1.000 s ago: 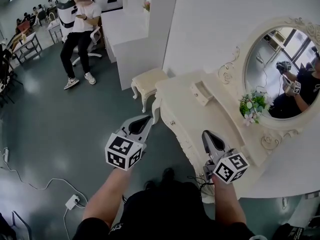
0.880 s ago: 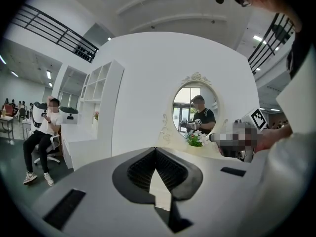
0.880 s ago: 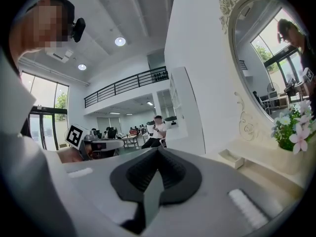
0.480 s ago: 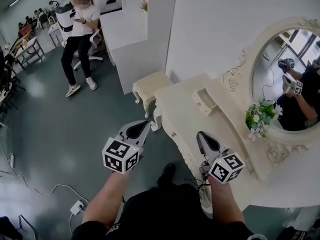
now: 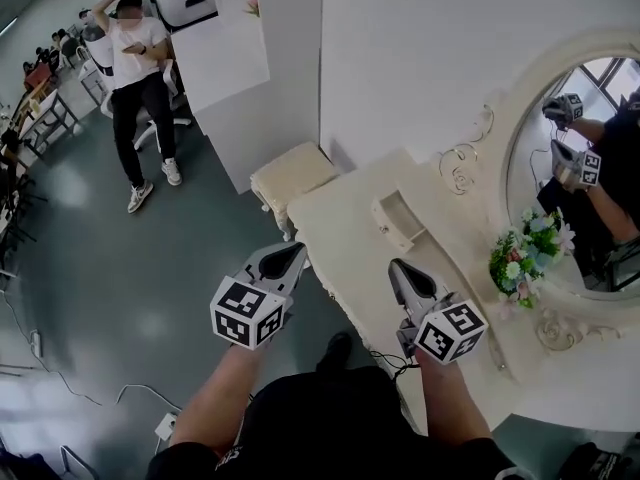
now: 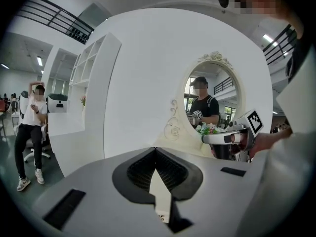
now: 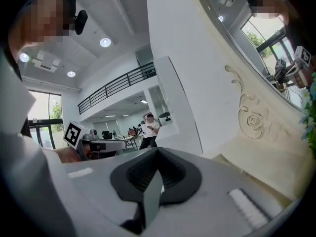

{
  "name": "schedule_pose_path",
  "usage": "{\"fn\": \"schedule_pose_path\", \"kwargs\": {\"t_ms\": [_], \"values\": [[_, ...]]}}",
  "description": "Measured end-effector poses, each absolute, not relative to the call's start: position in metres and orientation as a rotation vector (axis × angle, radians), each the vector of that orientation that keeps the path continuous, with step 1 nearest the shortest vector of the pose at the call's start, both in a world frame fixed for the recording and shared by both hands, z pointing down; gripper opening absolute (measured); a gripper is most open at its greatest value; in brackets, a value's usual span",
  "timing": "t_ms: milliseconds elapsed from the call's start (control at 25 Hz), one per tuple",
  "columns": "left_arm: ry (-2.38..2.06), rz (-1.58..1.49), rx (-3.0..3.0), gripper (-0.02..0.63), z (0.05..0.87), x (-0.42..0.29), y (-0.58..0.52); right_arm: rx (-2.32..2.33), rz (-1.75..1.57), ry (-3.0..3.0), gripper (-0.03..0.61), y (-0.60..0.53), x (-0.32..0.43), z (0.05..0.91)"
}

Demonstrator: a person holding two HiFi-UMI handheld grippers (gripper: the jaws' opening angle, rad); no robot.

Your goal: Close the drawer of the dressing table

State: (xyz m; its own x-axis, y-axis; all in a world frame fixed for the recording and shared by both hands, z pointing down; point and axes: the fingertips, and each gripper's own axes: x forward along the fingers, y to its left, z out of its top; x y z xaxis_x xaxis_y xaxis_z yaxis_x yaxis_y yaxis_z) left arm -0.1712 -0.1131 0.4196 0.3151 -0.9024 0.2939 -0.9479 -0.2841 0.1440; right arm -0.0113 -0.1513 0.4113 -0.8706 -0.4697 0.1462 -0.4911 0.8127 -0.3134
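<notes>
Beyond the right gripper (image 5: 398,267), the drawer (image 5: 398,218) is standing open.
It is jutting out over the table (image 5: 338,226) top, ahead of the fingers and apart from them. Left gripper (image 5: 293,253) is hovering beside the table's edge. Both grippers' jaws are pressing together, holding nothing.

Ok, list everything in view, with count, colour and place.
dressing table: one, cream, right of centre
drawer: one, cream, on the tabletop, pulled out
mirror: one, oval, cream frame, above the table
flowers: one bunch, pink, white and green, before the mirror
stool: one, cream, by the table's far end
person: one, white top, dark trousers, top left
power strip: one, white, floor, bottom left
left tool: one, grey, shut, empty, over the floor
right tool: one, grey, shut, empty, over the tabletop
</notes>
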Motion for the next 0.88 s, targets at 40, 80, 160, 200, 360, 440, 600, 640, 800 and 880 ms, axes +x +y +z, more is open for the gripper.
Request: {"fn": "schedule_pose_path", "kwargs": {"t_ms": [40, 80, 160, 200, 360, 440, 600, 640, 800, 880], "values": [[-1.661, 0.228, 2.297, 0.006, 0.420, -0.167, -0.121, 0.773, 0.534, -2.934, 0.011, -0.156, -0.010, 0.409], [-1.654, 0.235, 2.302, 0.006, 0.421, -0.163, -0.129, 0.764, 0.531, -2.938, 0.011, -0.161, -0.010, 0.407], [-1.640, 0.253, 2.311, 0.006, 0.422, -0.157, -0.146, 0.749, 0.521, -2.944, 0.011, -0.168, -0.011, 0.403], [-1.632, 0.264, 2.316, 0.006, 0.424, -0.155, -0.153, 0.752, 0.522, -2.946, 0.011, -0.172, -0.011, 0.403], [-1.564, 0.342, 2.330, 0.009, 0.440, -0.141, -0.179, 0.823, 0.564, -2.930, 0.011, -0.188, -0.001, 0.408], [-1.514, 0.385, 2.331, 0.048, 0.454, -0.132, -0.193, 0.873, 0.581, -2.916, 0.009, -0.198, 0.008, 0.411], [-1.421, 0.435, 2.354, 0.094, 0.476, -0.112, -0.220, 0.977, 0.614, -2.886, 0.011, -0.212, 0.023, 0.415], [-1.397, 0.446, 2.363, 0.119, 0.480, -0.106, -0.226, 0.999, 0.622, -2.875, 0.011, -0.215, 0.026, 0.417], [-1.297, 0.511, 2.398, 0.155, 0.502, -0.085, -0.250, 1.057, 0.635, -2.833, 0.011, -0.228, 0.033, 0.425], [-1.248, 0.545, 2.403, 0.158, 0.516, -0.076, -0.259, 1.092, 0.632, -2.810, 0.011, -0.235, 0.039, 0.428]]}}
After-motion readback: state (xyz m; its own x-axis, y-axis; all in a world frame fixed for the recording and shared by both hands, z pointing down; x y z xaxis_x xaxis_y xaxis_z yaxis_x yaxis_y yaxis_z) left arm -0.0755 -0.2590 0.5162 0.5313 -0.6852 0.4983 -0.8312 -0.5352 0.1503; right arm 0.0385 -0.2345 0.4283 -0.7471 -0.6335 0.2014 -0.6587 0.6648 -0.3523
